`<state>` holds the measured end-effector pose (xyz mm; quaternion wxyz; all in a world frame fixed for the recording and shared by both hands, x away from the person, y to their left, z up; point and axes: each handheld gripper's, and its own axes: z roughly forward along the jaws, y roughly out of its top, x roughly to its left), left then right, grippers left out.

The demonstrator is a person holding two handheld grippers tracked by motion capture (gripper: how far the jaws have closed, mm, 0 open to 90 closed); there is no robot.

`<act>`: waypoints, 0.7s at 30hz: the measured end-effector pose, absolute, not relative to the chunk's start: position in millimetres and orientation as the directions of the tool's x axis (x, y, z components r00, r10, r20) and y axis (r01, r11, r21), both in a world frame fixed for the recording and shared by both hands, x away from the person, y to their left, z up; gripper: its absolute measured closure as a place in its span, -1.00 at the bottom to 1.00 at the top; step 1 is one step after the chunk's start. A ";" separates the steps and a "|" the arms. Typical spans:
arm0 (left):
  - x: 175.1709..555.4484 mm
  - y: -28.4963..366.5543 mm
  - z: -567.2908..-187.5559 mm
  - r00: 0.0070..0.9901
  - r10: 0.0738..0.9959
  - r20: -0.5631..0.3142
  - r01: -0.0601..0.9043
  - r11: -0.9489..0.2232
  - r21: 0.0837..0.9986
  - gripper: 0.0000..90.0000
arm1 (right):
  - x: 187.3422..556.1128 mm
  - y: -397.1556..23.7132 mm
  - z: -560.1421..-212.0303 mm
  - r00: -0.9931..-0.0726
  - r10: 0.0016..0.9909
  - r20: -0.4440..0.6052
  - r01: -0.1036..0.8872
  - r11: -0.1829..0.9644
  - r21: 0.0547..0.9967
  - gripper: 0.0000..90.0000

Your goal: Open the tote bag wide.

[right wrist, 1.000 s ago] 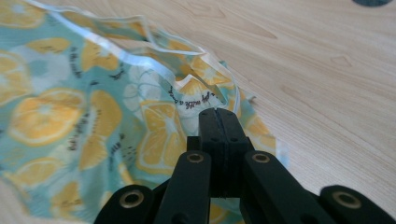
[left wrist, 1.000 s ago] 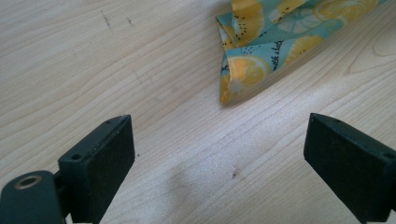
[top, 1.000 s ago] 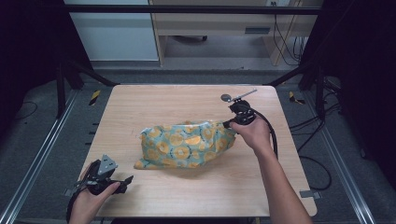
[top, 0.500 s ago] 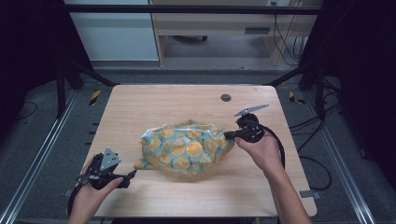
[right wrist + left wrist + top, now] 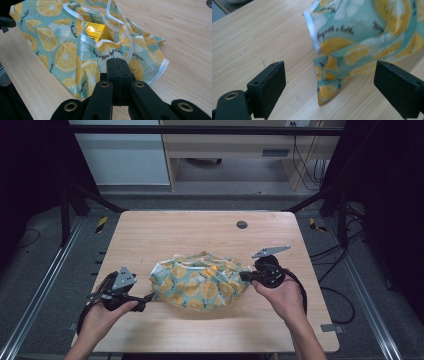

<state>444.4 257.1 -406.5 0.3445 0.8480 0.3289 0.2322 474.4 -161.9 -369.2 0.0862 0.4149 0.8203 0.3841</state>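
A teal bag printed with lemon slices (image 5: 200, 282) lies bunched on the wooden table (image 5: 165, 235). Its white-trimmed mouth gapes in the right gripper view, and a yellow box (image 5: 96, 30) sits inside. My right gripper (image 5: 246, 276) is at the bag's right end, shut on a fold of the fabric near the mouth (image 5: 117, 61). My left gripper (image 5: 146, 298) hovers open at the bag's left end. In the left gripper view the bag's pointed lower corner (image 5: 325, 93) lies between the wide jaws of that gripper (image 5: 329, 83), untouched by either.
A round dark grommet (image 5: 242, 224) is set in the table's far middle part. Bare wood surrounds the bag on all sides. Metal floor rails (image 5: 40, 290) run along both sides of the table, and cables (image 5: 335, 292) trail off to the right.
My right gripper has pulled the bag's right end toward the near edge, and the bag has bunched and shifted nearer. My left gripper has lifted and come in close to the bag's left corner.
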 end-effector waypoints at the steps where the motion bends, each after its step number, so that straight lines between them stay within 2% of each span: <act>1: 445.4 256.3 -404.5 0.675 0.718 0.170 0.395 -0.546 0.739 -0.77 | 474.2 -161.9 -369.2 -0.641 0.748 0.174 0.613 0.362 0.702 1.00; 10: 451.0 254.2 -388.4 0.684 0.714 0.146 0.383 -0.522 0.762 -0.76 | 472.0 -159.2 -370.0 -0.644 0.747 0.165 0.610 0.371 0.700 1.00; 11: 451.7 254.7 -387.2 0.685 0.717 0.130 0.384 -0.507 0.772 -0.73 | 471.7 -159.3 -370.4 -0.646 0.745 0.165 0.610 0.373 0.700 1.00; 12: 452.5 255.1 -385.8 0.685 0.718 0.121 0.383 -0.496 0.780 -0.56 | 471.1 -159.4 -371.1 -0.648 0.744 0.164 0.608 0.375 0.700 1.00; 15: 456.1 256.0 -381.4 0.685 0.719 0.120 0.387 -0.498 0.776 -0.51 | 470.5 -159.2 -371.9 -0.647 0.744 0.165 0.608 0.372 0.701 1.00; 21: 474.3 254.4 -370.6 0.693 0.716 0.091 0.418 -0.501 0.758 -0.26 | 470.6 -159.2 -372.9 -0.649 0.744 0.157 0.605 0.380 0.700 1.00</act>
